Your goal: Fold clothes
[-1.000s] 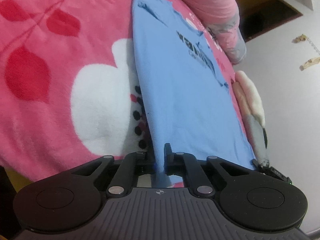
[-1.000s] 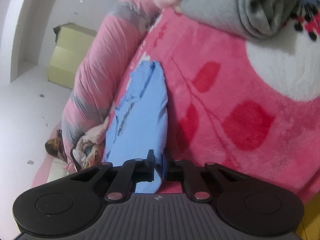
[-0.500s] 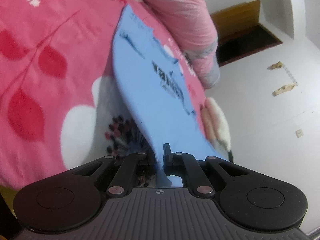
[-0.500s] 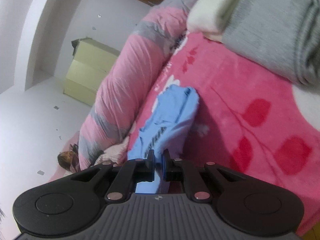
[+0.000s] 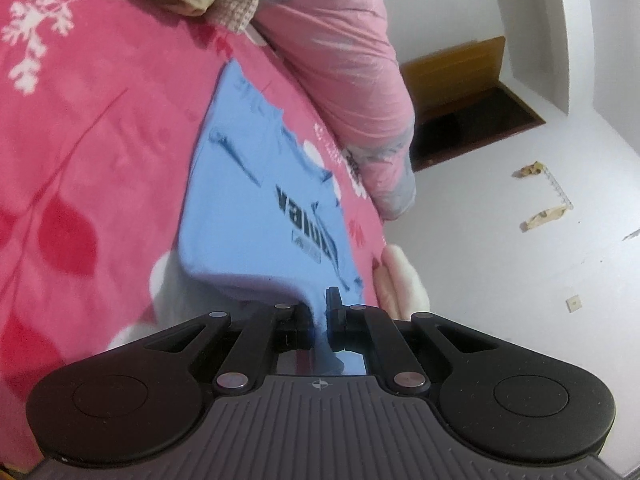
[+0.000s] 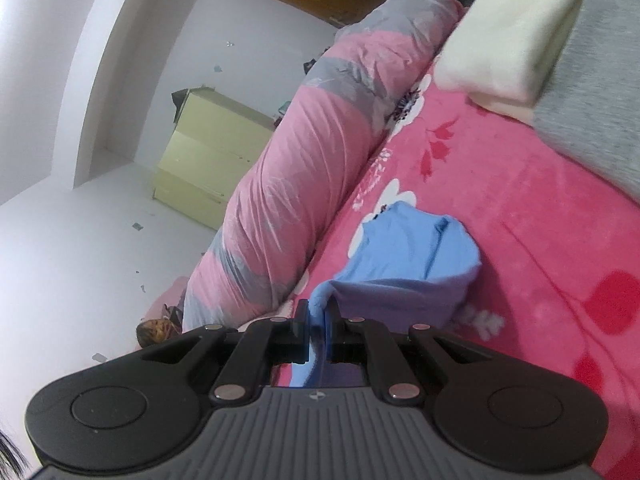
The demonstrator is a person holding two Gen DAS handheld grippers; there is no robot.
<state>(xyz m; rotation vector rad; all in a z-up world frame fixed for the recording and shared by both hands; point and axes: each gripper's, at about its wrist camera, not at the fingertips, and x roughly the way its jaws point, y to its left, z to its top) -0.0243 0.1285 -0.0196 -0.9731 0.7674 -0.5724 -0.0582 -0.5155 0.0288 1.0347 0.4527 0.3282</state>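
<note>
Blue fabric of the T-shirt (image 5: 256, 200) is lying lengthwise on the pink flowered blanket (image 5: 80, 140) of the bed, its long axis running away from the left claw (image 5: 319, 312) toward the rolled pink-and-grey quilt (image 5: 344, 60), with the dark printed letters facing up, while its near edge is hanging lifted off the blanket. Both claws are staying closed on that near edge, the left claw pinching one corner and the right claw (image 6: 316, 316) pinching the other, so the cloth is sagging between them. Beside the bed the white floor (image 5: 520, 260) is carrying small scraps, a pale yellow cabinet (image 6: 204, 160) is standing by the wall, and folded cream and grey clothes (image 6: 520, 40) are resting on the blanket farther off.
</note>
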